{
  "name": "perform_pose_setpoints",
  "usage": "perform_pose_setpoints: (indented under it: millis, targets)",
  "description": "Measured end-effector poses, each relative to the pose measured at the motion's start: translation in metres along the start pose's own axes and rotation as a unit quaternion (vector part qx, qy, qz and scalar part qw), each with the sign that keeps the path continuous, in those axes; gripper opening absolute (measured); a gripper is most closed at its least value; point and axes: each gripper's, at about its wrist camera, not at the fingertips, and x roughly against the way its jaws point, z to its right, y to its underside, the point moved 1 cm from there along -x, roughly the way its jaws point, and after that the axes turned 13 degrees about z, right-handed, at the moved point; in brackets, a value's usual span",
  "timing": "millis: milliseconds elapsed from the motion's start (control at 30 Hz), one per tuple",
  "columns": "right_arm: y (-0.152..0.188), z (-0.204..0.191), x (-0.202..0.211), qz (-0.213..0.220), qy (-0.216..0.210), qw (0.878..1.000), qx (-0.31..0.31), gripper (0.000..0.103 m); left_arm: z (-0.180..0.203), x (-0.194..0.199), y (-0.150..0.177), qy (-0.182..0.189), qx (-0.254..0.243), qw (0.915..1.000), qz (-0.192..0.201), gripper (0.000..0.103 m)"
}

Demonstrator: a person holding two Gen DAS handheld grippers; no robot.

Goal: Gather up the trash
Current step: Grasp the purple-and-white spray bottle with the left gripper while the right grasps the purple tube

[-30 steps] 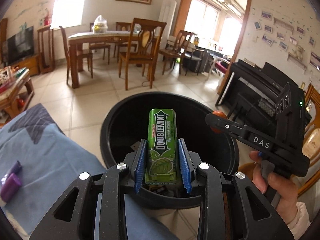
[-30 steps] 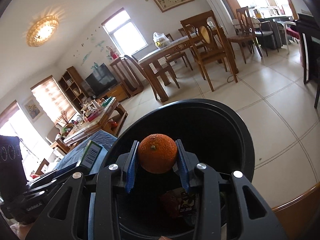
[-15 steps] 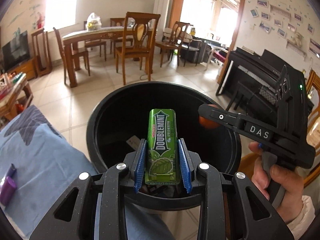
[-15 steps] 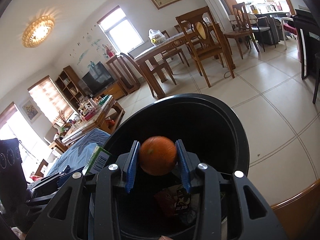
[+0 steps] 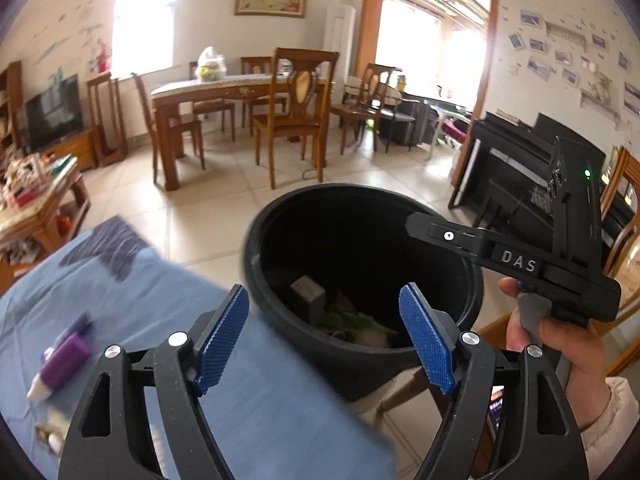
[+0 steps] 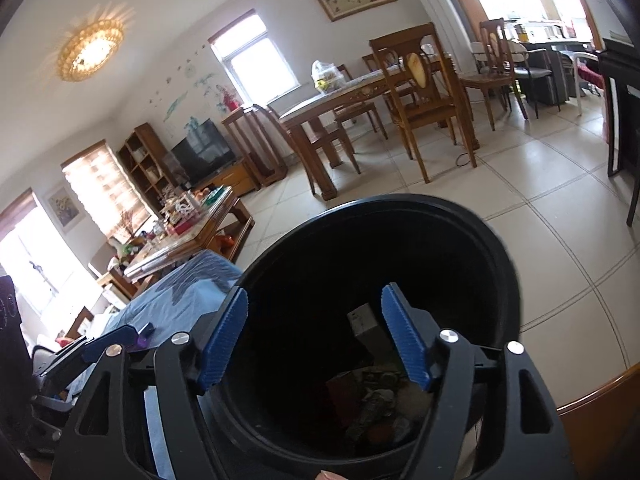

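A second ago my left gripper point(image 5: 324, 336) clamped a green gum pack and my right gripper point(image 6: 314, 336) an orange; both sets of jaws have just been opening and now stand wide apart with nothing between them. Both pieces are gone from my pads, dropped, I judge, into the black bin point(image 5: 256, 264) just beyond my fingertips. Its dark bottom holds a heap of wrappers point(image 6: 372, 396), a small grey box point(image 5: 308, 294) and something green and leafy. More trash waits on the blue cloth point(image 5: 168, 304) to my left: a purple tube point(image 5: 66, 356), blurred. Swinging back for it, I could clip the bin's rim and tip it.
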Motion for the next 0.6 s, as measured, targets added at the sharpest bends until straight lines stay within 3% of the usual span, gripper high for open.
perform_pose_setpoints:
  millis: [233,333,467,600]
  targets:
    - [0.018,-0.049,-0.014,-0.033,-0.035,0.998,0.039,0.07,-0.084,0.044,0.014,-0.06,0.045,0.9972,-0.002,0.077]
    - [0.028,-0.074,-0.022,-0.049,-0.059,0.995,0.057,0.07,-0.126,0.058,0.021,-0.11,0.03,0.9934,-0.015,0.077]
    - [0.038,-0.104,-0.032,-0.071,-0.085,0.991,0.079,0.07,-0.172,0.057,0.036,-0.163,-0.001,0.9845,-0.065,0.073]
    - [0.052,-0.137,-0.041,-0.094,-0.111,0.982,0.118,0.07,-0.198,0.046,0.05,-0.146,-0.023,0.9828,-0.111,0.065]
